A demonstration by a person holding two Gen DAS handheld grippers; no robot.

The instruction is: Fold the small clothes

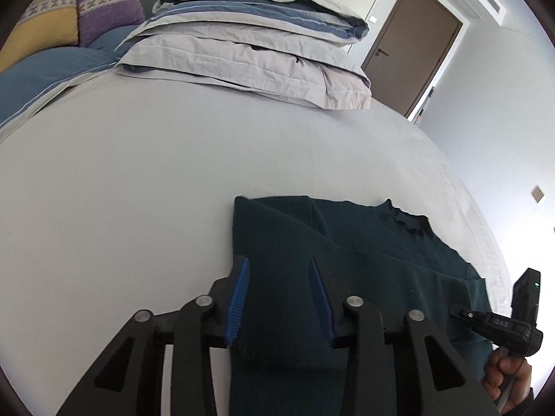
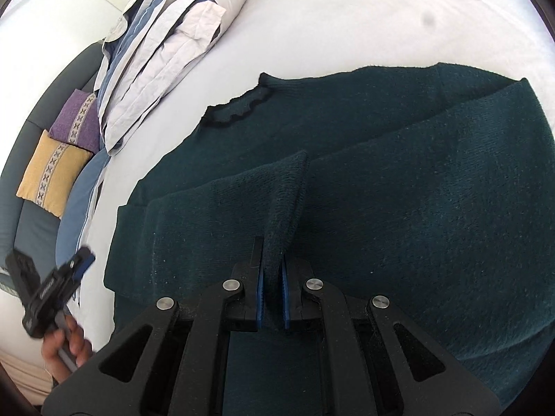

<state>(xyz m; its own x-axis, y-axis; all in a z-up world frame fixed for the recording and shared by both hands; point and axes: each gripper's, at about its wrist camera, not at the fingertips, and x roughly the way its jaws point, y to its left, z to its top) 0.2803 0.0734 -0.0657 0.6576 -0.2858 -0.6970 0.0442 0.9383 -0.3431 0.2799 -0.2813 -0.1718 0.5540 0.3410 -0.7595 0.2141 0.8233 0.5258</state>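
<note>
Dark green sweater (image 2: pixel 399 180) lies flat on the white bed (image 1: pixel 138 173), collar toward the stacked folded bedding (image 1: pixel 249 41). Right gripper (image 2: pixel 271 270) is clamped on a raised fold of the sweater's sleeve. Left gripper (image 1: pixel 279 277) hangs over the sweater's edge, jaws apart, pads not pressing the knit. Purple and yellow cushions (image 1: pixel 107 3) sit beyond the bedding.

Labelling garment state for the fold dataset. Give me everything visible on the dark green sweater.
The dark green sweater is a fuzzy knit with a darker ruffled collar. It lies mostly flat on the pale bedsheet, a sleeve folded across the body. The right gripper is shut on a raised fold of the knit, pulling it into a peak. The left gripper hangs open over the other edge, its pads not pressing the fabric. Nothing else touches the sweater.
</note>
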